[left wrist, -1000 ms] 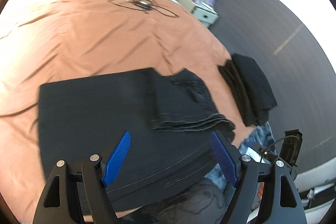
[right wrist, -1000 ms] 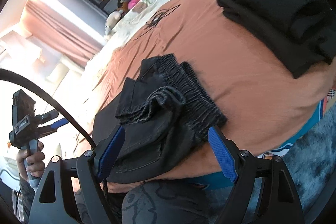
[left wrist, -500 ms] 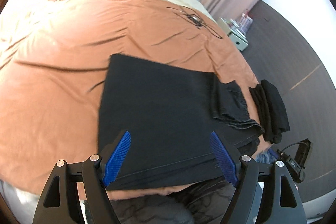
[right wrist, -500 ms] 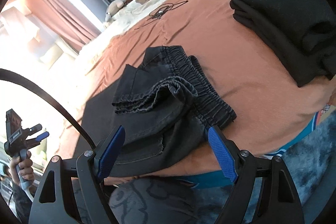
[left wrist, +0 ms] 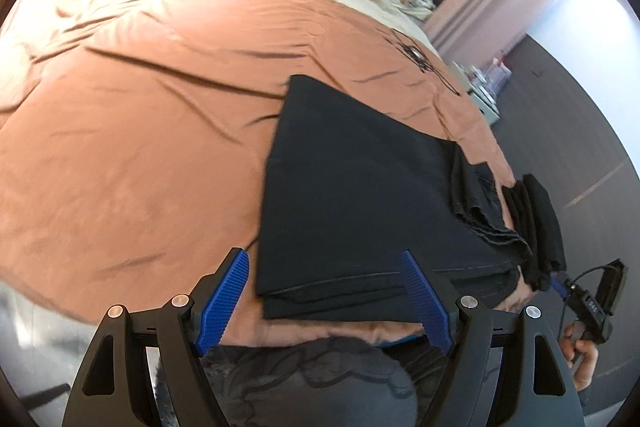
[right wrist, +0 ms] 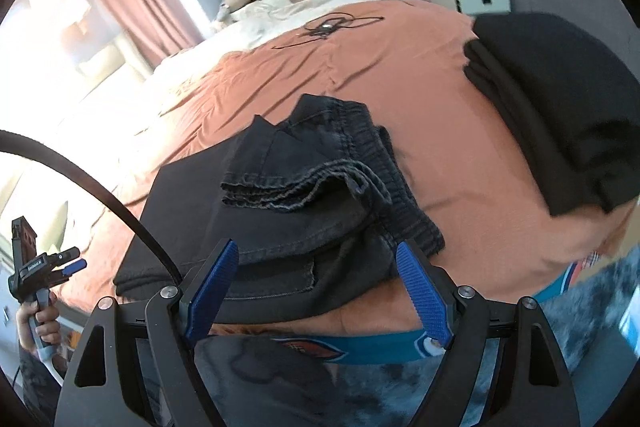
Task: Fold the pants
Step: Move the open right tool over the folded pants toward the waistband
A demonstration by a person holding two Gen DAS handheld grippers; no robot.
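Rust-orange bedspread [left wrist: 160, 155] covers the bed and carries everything. Dark pants [left wrist: 360, 203] lie near the bed's front edge, folded lengthwise into a long flat panel, with the hem ends [right wrist: 296, 187] doubled back onto the elastic waistband [right wrist: 392, 187] in a loose, layered heap. A stack of black folded clothes [right wrist: 560, 115] sits just beside that end. Left tongs [left wrist: 326, 301] hover wide open over the panel's near corner with nothing between the blue pads. Right tongs [right wrist: 318, 293] also stand wide and empty above the bunched end. My guess at the risk: a pinch catching only the top layer would peel the fold apart, and dragging could slide the pants off the edge or into the stack.
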